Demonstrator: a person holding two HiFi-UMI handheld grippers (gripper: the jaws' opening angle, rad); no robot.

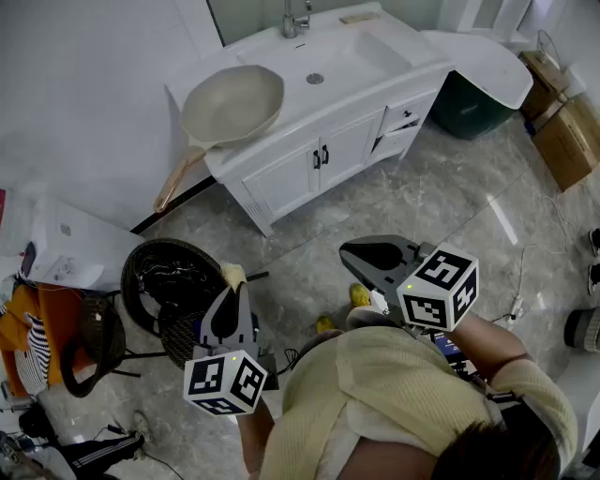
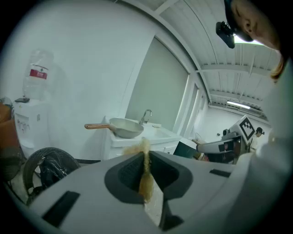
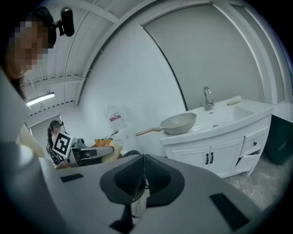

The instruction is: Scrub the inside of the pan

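A cream pan with a wooden handle rests on the left end of the white vanity counter, its handle sticking out past the edge. It also shows far ahead in both gripper views, pan and pan. My left gripper is held low over the floor, far from the pan, and is shut on a yellow sponge. My right gripper, also well short of the vanity, has its jaws pressed together with nothing between them. The sponge's tip pokes out past the left jaws.
The sink basin and faucet lie right of the pan. A black floor fan lies beside my left gripper. A water dispenser stands at the left wall. A green bin and cardboard boxes are at the right.
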